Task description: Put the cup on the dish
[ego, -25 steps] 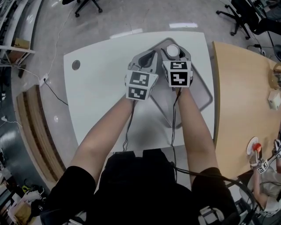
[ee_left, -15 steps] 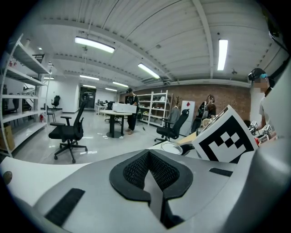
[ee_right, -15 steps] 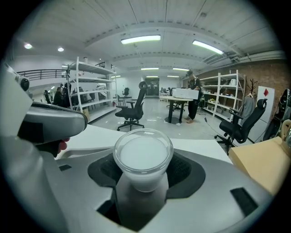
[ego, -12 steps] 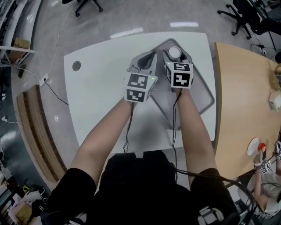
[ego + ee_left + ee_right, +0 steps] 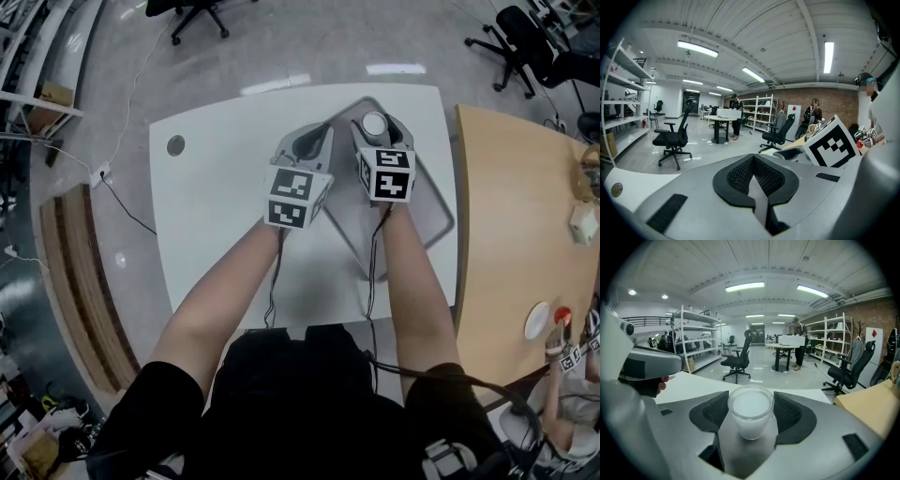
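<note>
One cup (image 5: 750, 420), small, clear-walled glass, looking milky white inside, standing upright at frame centre | right gripper (image 5: 751, 404) clamping its sides | left gripper (image 5: 753, 176) resting with jaws together, holding nothing

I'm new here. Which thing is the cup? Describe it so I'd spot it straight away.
Find the white table, then the grey tray on its far right part. Over the tray's far corner, the right gripper clamps the cup between its jaws. It is a small round clear glass, milky white inside, the only pale round thing among grey gripper shells.
</note>
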Demonstrator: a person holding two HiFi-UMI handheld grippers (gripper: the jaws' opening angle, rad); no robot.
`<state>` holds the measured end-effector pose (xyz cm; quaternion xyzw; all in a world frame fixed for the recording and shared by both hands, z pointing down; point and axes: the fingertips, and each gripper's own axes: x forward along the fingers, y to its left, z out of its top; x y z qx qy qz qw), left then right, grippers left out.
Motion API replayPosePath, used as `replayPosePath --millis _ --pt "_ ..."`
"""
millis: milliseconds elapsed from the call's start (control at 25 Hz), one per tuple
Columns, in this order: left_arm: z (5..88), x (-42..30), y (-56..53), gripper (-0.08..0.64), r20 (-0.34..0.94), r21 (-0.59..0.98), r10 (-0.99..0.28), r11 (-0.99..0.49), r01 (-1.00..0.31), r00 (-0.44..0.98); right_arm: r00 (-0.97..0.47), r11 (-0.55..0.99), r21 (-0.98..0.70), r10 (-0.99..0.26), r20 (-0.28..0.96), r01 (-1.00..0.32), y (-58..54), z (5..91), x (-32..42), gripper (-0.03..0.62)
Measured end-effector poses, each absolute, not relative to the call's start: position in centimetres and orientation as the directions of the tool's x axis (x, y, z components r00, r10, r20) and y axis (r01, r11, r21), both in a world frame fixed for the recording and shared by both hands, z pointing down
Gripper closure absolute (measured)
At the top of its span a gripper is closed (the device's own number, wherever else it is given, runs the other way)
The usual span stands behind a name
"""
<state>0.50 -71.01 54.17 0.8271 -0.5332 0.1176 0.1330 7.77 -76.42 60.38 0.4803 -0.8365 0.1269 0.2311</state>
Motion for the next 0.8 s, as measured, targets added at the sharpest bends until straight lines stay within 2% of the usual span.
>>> replayPosePath --millis 440,480,600,800 --pt "45.3 0.3 -66.1 0.554 0.240 0.053 -0.876 -0.417 -0.907 0.417 -0.444 0.481 0.028 -0.829 0.341 -0.876 -70.7 47.1 8.1 0.348" --pt "44.2 0.6 -65.8 0.555 0.224 0.052 -0.877 -0.424 -0.904 0.424 -0.443 0.479 0.040 -0.838 0.319 -0.877 -70.0 45.7 8.2 0.359" --pt "41.6 1.4 -64.3 0.554 0.182 0.054 -0.882 -0.432 -0.900 0.434 -0.421 0.452 0.075 -0.870 0.257 -0.889 -67.5 41.9 8.7 0.491" --pt "38.0 2.2 -60.0 0.554 0.132 0.069 -0.882 -0.448 -0.892 0.453 -0.399 0.421 0.081 -0.895 0.199 -0.903 -62.0 37.6 9.4 0.560"
